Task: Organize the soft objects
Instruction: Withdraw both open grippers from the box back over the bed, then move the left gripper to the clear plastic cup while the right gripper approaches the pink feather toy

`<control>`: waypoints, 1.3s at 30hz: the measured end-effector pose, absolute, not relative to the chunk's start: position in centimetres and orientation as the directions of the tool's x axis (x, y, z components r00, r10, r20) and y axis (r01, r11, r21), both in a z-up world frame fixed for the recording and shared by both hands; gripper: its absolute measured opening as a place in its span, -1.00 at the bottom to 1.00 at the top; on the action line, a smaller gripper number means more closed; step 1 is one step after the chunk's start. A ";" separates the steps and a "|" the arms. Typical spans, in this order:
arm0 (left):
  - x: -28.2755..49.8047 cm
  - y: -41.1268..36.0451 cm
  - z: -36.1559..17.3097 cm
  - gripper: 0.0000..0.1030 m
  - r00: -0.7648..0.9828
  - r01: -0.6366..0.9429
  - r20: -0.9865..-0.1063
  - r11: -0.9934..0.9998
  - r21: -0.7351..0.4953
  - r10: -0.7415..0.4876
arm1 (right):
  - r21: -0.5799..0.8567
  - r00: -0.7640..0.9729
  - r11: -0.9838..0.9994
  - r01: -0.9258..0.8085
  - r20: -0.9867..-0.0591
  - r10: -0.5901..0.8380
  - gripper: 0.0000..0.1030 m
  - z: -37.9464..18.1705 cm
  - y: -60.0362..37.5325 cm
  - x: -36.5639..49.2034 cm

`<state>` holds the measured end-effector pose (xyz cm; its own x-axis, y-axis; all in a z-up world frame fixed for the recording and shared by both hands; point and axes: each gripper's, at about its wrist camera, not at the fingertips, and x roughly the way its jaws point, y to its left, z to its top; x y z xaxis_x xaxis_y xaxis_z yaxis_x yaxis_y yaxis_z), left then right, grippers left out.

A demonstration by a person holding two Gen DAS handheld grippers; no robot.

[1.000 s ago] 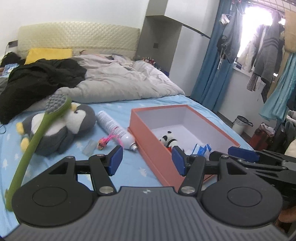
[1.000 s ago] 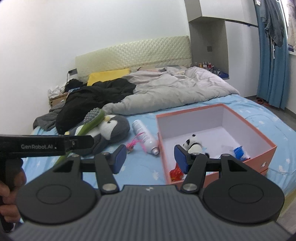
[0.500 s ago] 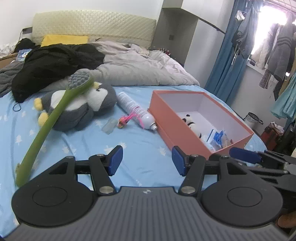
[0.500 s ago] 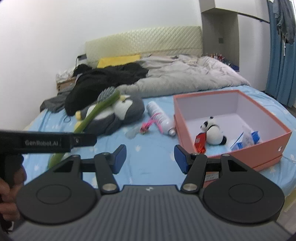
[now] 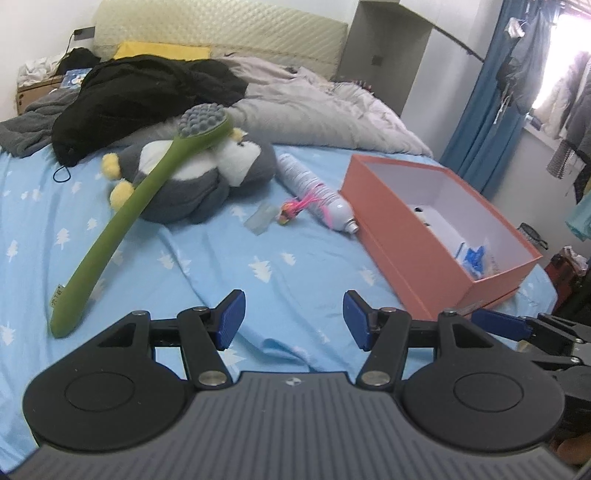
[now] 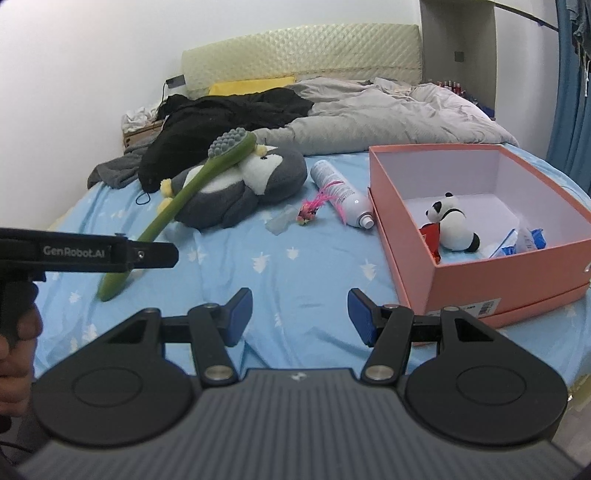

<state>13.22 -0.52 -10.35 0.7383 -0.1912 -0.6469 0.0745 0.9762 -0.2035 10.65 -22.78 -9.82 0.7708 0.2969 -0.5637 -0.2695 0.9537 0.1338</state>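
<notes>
Nearest to us, the left gripper (image 5: 293, 319) hangs over the light blue bed sheet with white tree prints (image 5: 280, 266), its blue pads apart and nothing between them. The right gripper (image 6: 300, 317) stands the same way — pads apart, empty, above bare sheet. In the right wrist view we also see the left gripper's black body at the left edge, with a hand (image 6: 16, 350) wrapped around its grip.

Just beyond, on the left, a long green back brush with a grey nubbed head (image 5: 122, 218) lies slanted, its handle end on the sheet and its head propped on a grey and white plush penguin with yellow feet (image 6: 243, 184). To the right of the penguin lie a small clear plastic piece (image 6: 280, 221), a pink feathery toy (image 6: 314, 205) and a white spray can (image 6: 341, 195), the can's nozzle close to the salmon-pink cardboard box with a white inside (image 6: 495, 273).

The box sits open on the right of the bed. Inside it we see a small black and white plush panda (image 6: 448, 221) leaning beside a red packet (image 6: 430, 236), and blue and white packets (image 6: 528, 240) at the near right corner.

Farther back, a black garment (image 5: 140, 96) and a rumpled grey duvet (image 5: 325, 118) cover the bed, with a yellow pillow (image 5: 159, 50) against the quilted cream headboard (image 5: 221, 27).
</notes>
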 end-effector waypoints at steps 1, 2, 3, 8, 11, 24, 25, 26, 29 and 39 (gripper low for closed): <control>13.7 -0.4 -10.6 0.25 0.736 0.073 -0.650 0.976 -0.203 -0.191 | 0.135 0.770 0.953 -0.270 -0.565 0.298 0.16 -10.0 -22.7 10.9; 14.1 -0.2 -10.9 0.25 0.736 0.072 -0.650 0.976 -0.203 -0.190 | 0.138 0.768 0.952 -0.272 -0.565 0.301 0.16 -10.2 -22.6 11.3; 14.6 -0.1 -11.2 0.25 0.736 0.071 -0.650 0.977 -0.204 -0.189 | 0.138 0.768 0.952 -0.273 -0.564 0.302 0.16 -10.3 -22.5 11.6; 18.0 0.5 -13.2 0.25 0.718 0.070 -0.667 0.974 -0.215 -0.199 | 0.161 0.764 0.948 -0.273 -0.562 0.316 0.16 -11.3 -21.9 14.1; 20.6 0.6 -14.8 0.25 0.701 0.081 -0.683 0.975 -0.206 -0.203 | 0.175 0.761 0.946 -0.273 -0.562 0.323 0.16 -12.0 -21.6 15.8; 28.9 2.8 -19.9 0.25 0.699 0.046 -0.696 0.982 -0.185 -0.164 | 0.162 0.737 0.946 -0.280 -0.596 0.320 0.16 -16.4 -20.2 23.0; 29.5 3.0 -20.1 0.25 0.697 0.048 -0.699 0.983 -0.179 -0.162 | 0.169 0.734 0.945 -0.281 -0.596 0.325 0.16 -16.6 -20.1 23.4; 29.9 3.2 -20.3 0.25 0.699 0.045 -0.698 0.984 -0.175 -0.156 | 0.171 0.735 0.944 -0.283 -0.593 0.328 0.16 -16.8 -20.1 23.9; 31.4 3.8 -20.7 0.25 0.704 0.040 -0.692 0.982 -0.186 -0.160 | 0.153 0.742 0.945 -0.288 -0.588 0.321 0.16 -17.2 -19.7 25.4; 36.7 4.3 -22.8 0.25 0.709 0.018 -0.674 0.961 -0.274 -0.206 | 0.141 0.766 0.947 -0.289 -0.559 0.317 0.16 -18.9 -18.9 30.3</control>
